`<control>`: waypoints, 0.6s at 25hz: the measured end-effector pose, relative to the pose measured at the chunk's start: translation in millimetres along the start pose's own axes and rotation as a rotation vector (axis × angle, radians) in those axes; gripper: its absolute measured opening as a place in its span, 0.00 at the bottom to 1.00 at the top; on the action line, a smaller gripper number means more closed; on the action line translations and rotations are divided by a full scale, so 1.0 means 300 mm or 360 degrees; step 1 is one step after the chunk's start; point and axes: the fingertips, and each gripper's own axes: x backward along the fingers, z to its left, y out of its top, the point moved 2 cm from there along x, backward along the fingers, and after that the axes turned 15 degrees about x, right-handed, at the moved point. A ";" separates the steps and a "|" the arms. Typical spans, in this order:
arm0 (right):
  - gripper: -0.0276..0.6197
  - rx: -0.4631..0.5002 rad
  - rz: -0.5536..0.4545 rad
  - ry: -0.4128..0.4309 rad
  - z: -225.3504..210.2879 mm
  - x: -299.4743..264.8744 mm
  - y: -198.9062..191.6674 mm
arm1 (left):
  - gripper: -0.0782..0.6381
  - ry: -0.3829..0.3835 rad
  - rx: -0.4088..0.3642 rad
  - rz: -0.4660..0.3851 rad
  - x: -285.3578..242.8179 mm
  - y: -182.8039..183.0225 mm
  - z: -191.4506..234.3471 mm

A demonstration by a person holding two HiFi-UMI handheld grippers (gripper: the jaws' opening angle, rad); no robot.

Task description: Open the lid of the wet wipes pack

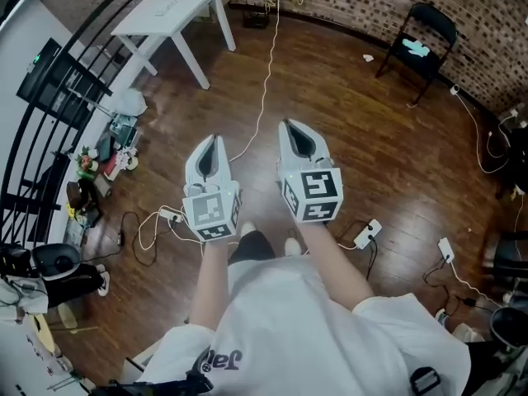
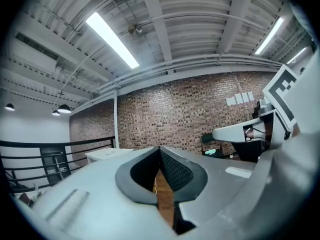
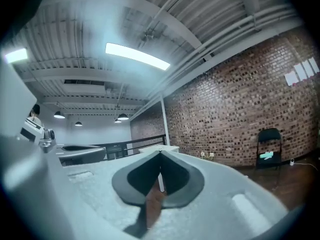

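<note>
Standby posture: nothing held.
The left gripper and right gripper are held level, side by side, jaws clenched on nothing, likely an idle carry; beyond stand a white table and folding chair. The wet wipes pack appears in no view.

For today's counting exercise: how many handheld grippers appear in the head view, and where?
2. The left gripper is left of centre; the right gripper is beside it on the right. Both are held over the wooden floor, jaws shut and empty. None seems hidden.
</note>
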 end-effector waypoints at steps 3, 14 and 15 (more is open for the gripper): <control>0.03 -0.0006 0.0046 -0.0030 -0.008 -0.042 -0.031 | 0.12 -0.0040 0.0024 0.0026 -0.059 -0.020 0.019; 0.03 0.0107 0.0148 -0.0307 -0.115 -0.325 -0.032 | 0.13 -0.0406 0.0099 0.0021 -0.471 0.027 0.080; 0.03 0.0114 0.0151 -0.0327 -0.112 -0.359 -0.026 | 0.13 -0.0449 0.0098 0.0015 -0.505 0.039 0.094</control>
